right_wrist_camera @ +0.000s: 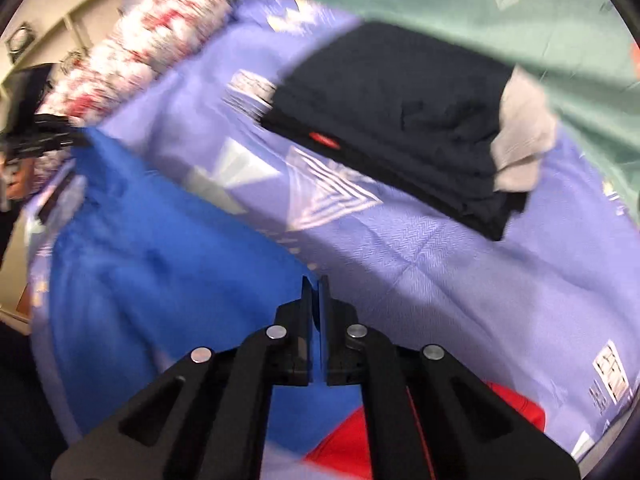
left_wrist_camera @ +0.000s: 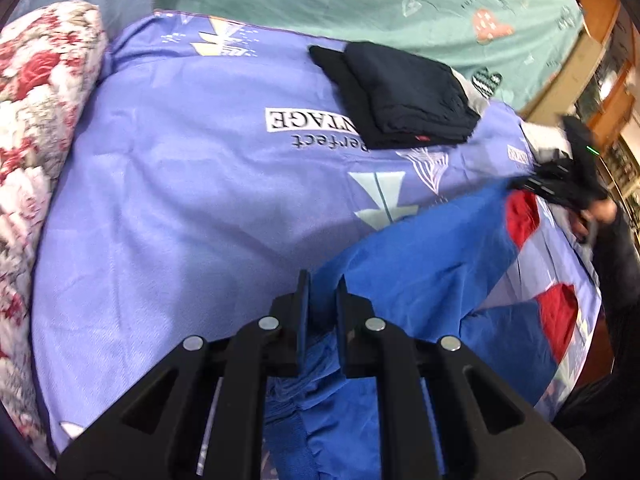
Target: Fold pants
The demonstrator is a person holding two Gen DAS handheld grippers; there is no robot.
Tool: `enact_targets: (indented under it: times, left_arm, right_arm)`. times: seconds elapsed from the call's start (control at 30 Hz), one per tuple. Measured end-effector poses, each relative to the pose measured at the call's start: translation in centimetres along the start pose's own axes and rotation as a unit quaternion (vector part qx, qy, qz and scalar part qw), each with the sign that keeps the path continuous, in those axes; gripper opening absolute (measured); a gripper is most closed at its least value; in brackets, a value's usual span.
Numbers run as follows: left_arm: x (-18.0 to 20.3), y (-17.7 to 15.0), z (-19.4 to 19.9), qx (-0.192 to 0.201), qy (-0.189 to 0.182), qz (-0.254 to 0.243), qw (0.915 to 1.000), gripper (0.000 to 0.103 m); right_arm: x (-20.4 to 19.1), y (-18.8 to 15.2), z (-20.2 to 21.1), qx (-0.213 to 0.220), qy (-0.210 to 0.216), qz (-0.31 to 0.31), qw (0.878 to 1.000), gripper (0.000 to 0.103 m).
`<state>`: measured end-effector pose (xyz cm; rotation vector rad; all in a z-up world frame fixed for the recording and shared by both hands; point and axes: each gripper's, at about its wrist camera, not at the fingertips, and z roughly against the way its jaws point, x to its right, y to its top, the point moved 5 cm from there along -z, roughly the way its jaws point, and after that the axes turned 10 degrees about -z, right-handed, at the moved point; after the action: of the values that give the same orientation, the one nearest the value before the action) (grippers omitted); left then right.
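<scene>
We've got both claws clenched on the bright blue fabric pants (left_wrist_camera: 420,264): left gripper (left_wrist_camera: 322,300), right gripper (right_wrist_camera: 316,300), lifted over the lilac printed bedsheet (left_wrist_camera: 180,184). Next: probably carry over, fold evenly.

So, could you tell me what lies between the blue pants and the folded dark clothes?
Only bare lilac bedsheet, in both wrist views, between blue pants and folded dark clothes.

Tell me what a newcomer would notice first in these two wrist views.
The bright blue pants with red patches, stretched across the lilac bedsheet between both grippers: the left gripper is shut on bunched blue fabric, and the right gripper is shut on a blue edge. Behind them lies a folded dark garment on the sheet.
</scene>
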<state>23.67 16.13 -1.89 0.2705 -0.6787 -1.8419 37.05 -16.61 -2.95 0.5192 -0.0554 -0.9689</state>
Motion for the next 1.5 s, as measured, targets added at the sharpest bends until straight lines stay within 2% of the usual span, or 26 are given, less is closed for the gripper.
enact_targets:
  times: [0.1,0.17,0.33,0.43,0.5,0.53,0.57,0.63,0.77,0.87,0.93,1.03,1.17,1.27,1.37,1.5]
  left_arm:
    - [0.8,-0.6,1.9,0.012,-0.005,0.001,0.9999,0.011]
    - [1.7,-1.5,3.0,0.019,-0.005,-0.005,0.9998,0.011]
    - [3.7,-5.8,5.5,0.024,0.023,-0.032,0.9989,0.012]
    - [3.9,-8.7,5.8,0.011,0.023,-0.019,0.9995,0.015]
    - [3.8,-10.6,5.7,-0.003,0.030,-0.009,0.9995,0.022]
    - [3.6,-11.6,5.5,-0.015,0.039,0.000,0.9991,0.035]
    - [3.4,-12.3,5.4,-0.024,0.051,0.006,0.9984,0.056]
    - [2.7,-13.4,5.4,-0.031,0.084,0.031,0.9954,0.074]
    - [2.7,-14.9,5.2,-0.067,0.056,0.078,0.9932,0.077]
    - [3.0,-15.6,5.4,-0.076,0.057,0.095,0.9909,0.085]
    - [3.2,-16.1,5.4,-0.078,0.039,0.121,0.9888,0.085]
    - [3.5,-16.4,5.6,-0.081,0.021,0.159,0.9838,0.085]
    - [4.1,-16.2,5.4,-0.077,0.029,0.190,0.9784,0.085]
    - [4.7,-15.6,4.2,-0.086,0.024,0.206,0.9745,0.085]
    - [5.3,-15.3,3.0,-0.094,0.000,0.230,0.9687,0.083]
    - [5.8,-14.6,2.1,-0.098,0.003,0.230,0.9683,0.077]
  right_arm:
    - [-2.9,-3.2,4.9,0.023,0.027,0.006,0.999,0.002]
    - [-4.7,-6.7,7.0,0.030,0.041,0.001,0.999,0.002]
    - [-9.7,-13.0,8.6,0.051,0.079,-0.043,0.995,0.002]
    - [-12.3,-16.6,7.8,0.046,0.098,-0.062,0.992,0.002]
    - [-13.4,-18.8,7.0,0.041,0.108,-0.072,0.991,0.003]
    - [-13.5,-19.6,6.4,0.037,0.112,-0.082,0.990,0.003]
    - [-13.7,-20.4,5.9,0.031,0.111,-0.087,0.990,0.003]
    - [-14.1,-21.7,4.4,0.021,0.099,-0.094,0.990,0.003]
    - [-14.4,-23.0,1.5,-0.032,0.073,-0.104,0.991,0.012]
    - [-15.2,-23.1,1.0,-0.046,0.062,-0.101,0.992,0.030]
    - [-15.7,-22.9,1.8,-0.039,0.057,-0.089,0.994,0.043]
    - [-15.6,-22.9,3.3,-0.011,0.042,-0.088,0.995,0.048]
    - [-13.2,-22.8,5.5,0.036,-0.015,-0.128,0.991,0.048]
    - [-10.8,-23.2,6.5,0.066,-0.080,-0.166,0.981,0.048]
    - [-9.4,-23.7,7.3,0.087,-0.088,-0.202,0.972,0.048]
    - [-7.9,-24.1,8.1,0.107,-0.087,-0.222,0.965,0.048]
